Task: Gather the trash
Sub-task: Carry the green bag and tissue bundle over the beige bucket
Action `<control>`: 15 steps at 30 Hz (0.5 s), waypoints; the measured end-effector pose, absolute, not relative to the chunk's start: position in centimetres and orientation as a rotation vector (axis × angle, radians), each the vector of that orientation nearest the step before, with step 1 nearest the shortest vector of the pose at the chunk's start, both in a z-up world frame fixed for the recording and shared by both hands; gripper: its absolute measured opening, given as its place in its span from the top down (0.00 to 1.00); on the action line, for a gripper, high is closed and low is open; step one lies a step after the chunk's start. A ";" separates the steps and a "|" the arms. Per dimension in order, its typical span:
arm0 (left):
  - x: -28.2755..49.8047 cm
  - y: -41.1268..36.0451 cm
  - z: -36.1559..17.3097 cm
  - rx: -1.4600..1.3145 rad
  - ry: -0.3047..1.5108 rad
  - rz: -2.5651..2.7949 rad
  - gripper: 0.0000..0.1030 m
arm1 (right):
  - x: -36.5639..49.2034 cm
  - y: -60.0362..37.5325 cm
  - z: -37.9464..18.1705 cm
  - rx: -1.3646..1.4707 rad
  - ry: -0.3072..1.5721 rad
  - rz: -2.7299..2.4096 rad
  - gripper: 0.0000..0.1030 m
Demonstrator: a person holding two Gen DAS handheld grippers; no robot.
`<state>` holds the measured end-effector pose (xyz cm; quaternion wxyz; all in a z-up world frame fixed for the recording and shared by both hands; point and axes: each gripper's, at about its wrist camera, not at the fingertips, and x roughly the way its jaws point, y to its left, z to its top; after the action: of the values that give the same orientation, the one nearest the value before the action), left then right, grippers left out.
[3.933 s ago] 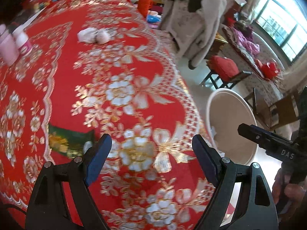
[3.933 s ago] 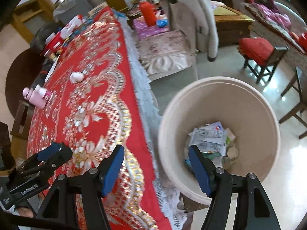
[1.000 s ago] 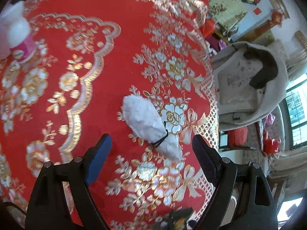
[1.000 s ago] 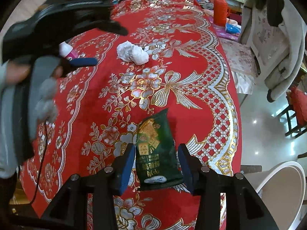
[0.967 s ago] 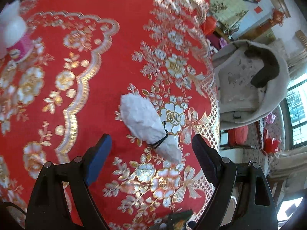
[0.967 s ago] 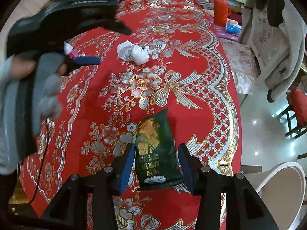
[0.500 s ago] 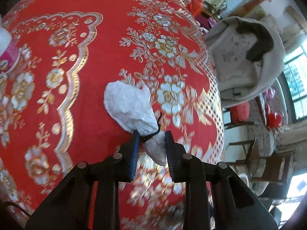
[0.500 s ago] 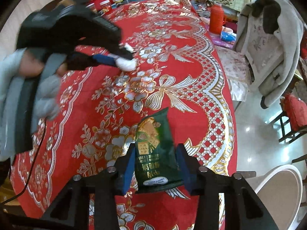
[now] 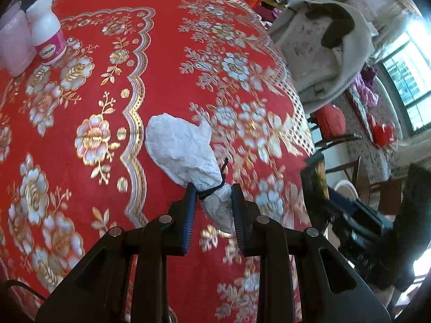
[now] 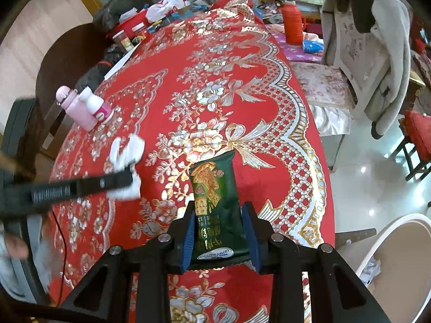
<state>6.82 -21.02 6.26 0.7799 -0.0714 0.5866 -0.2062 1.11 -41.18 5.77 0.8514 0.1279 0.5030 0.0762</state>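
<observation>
Clamping a crumpled white tissue wad (image 9: pixel 186 145) at its tied neck, the left gripper (image 9: pixel 212 207) holds it just above the red tablecloth (image 9: pixel 167 53); the wad's long axis runs from the jaws up and away to the left. The right gripper (image 10: pixel 219 231) pinches a green biscuit packet (image 10: pixel 215 196) by its lower end, its length pointing straight away along the fingers over the gold-flowered cloth. Farther off stand a white pill bottle (image 9: pixel 47 37) and a pink flask (image 10: pixel 74 107). Beyond the table edge sit a coat-draped chair (image 10: pixel 361 53) and a beige bin (image 10: pixel 398 258) on the tiled floor.
</observation>
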 end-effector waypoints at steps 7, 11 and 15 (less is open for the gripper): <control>4.4 -21.1 7.2 -0.075 1.222 -0.496 0.77 | -0.4 -39.9 6.2 0.294 1.041 0.120 0.69; 3.4 -21.6 7.7 -0.016 1.203 -0.541 0.77 | -1.8 -39.7 6.3 0.326 1.030 0.072 0.69; 2.1 -22.6 8.4 0.033 1.175 -0.579 0.77 | -4.0 -40.2 6.8 0.359 1.011 0.008 0.69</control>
<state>2.14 -22.62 8.44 0.7929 0.0155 0.5463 -0.2694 -3.97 -40.24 6.85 0.8596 0.1712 0.4815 0.0038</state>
